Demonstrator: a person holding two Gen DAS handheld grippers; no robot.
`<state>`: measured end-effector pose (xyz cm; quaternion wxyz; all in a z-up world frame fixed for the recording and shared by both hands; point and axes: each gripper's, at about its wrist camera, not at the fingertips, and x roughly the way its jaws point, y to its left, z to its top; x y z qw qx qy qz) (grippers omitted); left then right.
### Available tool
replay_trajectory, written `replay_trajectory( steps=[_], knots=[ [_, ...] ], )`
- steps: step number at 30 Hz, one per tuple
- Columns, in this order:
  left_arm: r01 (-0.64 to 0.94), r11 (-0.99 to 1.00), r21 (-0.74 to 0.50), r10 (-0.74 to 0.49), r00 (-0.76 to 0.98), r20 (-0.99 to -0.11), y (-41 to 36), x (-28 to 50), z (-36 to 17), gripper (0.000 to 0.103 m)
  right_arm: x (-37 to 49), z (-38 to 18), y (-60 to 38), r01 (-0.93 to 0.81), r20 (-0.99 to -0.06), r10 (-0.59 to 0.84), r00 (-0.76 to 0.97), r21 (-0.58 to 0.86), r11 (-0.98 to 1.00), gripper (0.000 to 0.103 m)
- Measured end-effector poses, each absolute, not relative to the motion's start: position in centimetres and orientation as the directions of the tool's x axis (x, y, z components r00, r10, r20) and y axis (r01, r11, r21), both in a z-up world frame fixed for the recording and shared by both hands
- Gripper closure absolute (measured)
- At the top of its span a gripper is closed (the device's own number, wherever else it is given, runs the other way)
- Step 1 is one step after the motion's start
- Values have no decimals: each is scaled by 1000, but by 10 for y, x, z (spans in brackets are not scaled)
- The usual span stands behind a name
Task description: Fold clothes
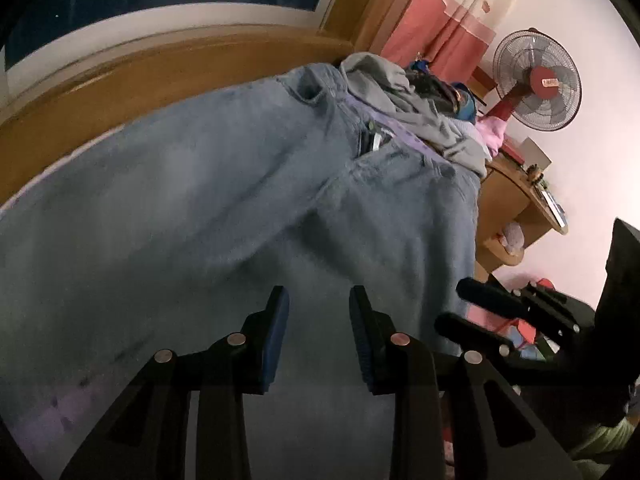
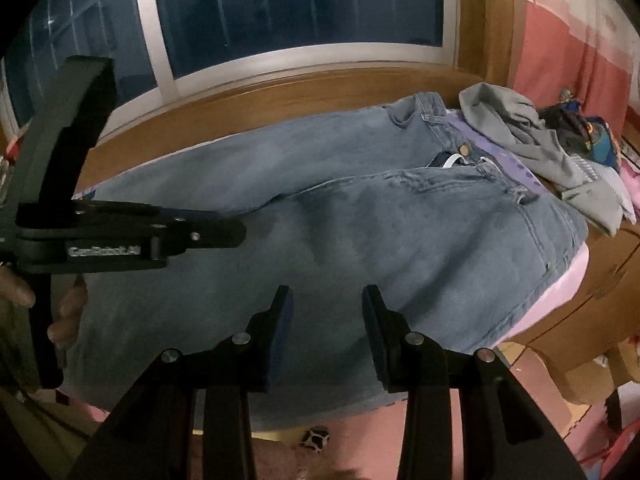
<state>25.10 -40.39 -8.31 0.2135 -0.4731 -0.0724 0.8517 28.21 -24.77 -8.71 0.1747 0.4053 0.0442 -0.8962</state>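
Light blue jeans (image 2: 360,240) lie spread flat on a lilac-covered surface (image 2: 560,292). Their waistband and open fly (image 2: 460,156) point to the far right. The jeans (image 1: 200,208) fill most of the left wrist view. My left gripper (image 1: 318,292) hovers open over the legs, nothing between its blue pads. My right gripper (image 2: 327,292) is open too, above the thigh area near the front edge. In the right wrist view the left gripper (image 2: 224,232) reaches in from the left, held by a hand (image 2: 64,312). The right gripper (image 1: 456,304) shows at the right of the left wrist view.
A crumpled grey garment (image 2: 520,132) and a dark pile of other clothes (image 2: 580,132) lie beyond the waistband. A wooden ledge (image 2: 280,92) under a dark window runs behind. A standing fan (image 1: 536,80), a wooden shelf (image 1: 516,200) and a pink curtain (image 1: 436,28) are to the right.
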Motion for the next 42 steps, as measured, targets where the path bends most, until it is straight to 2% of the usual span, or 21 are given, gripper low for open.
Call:
replay_trajectory(
  steps=[5,16,18,20,26,30,37,39,40,41,42],
  knots=[
    [-235,-922,-307,385,-491,-782,-395,230,-86,71,243,-85,-229,399,-743,-300,-598,49,-916,67],
    [-11,-920,-391,333,-546,-769,-355,179,-90,70,137,-93,-176,573,-759,-424,-493,84,-815,67],
    [12,-923,-385,319,-539,-780,-342,166,-94,70,121,-93,-164,597,-761,-422,-492,58,-800,64],
    [39,-939,-343,269,-542,-796,-327,151,-96,70,102,-92,-149,614,-758,-412,-505,20,-789,54],
    [80,-951,-297,201,-569,-797,-297,117,-91,70,45,-86,-111,622,-745,-439,-503,41,-782,53],
    [98,-955,-282,176,-579,-796,-288,100,-89,70,1,-91,-104,624,-746,-472,-470,98,-775,53],
    [160,-953,-256,120,-577,-808,-292,86,-91,70,-42,-126,-130,693,-786,-562,-257,256,-675,53],
    [179,-951,-254,108,-575,-811,-295,84,-94,70,-44,-132,-137,705,-788,-574,-224,275,-654,58],
    [188,-948,-256,106,-572,-813,-297,83,-96,70,-44,-132,-138,708,-786,-576,-226,274,-651,68],
    [197,-946,-258,104,-569,-816,-298,81,-98,70,-42,-131,-138,710,-782,-580,-227,275,-648,89],
    [202,-943,-263,107,-566,-818,-299,79,-101,70,-42,-128,-136,709,-777,-588,-224,284,-646,90]
  ],
)
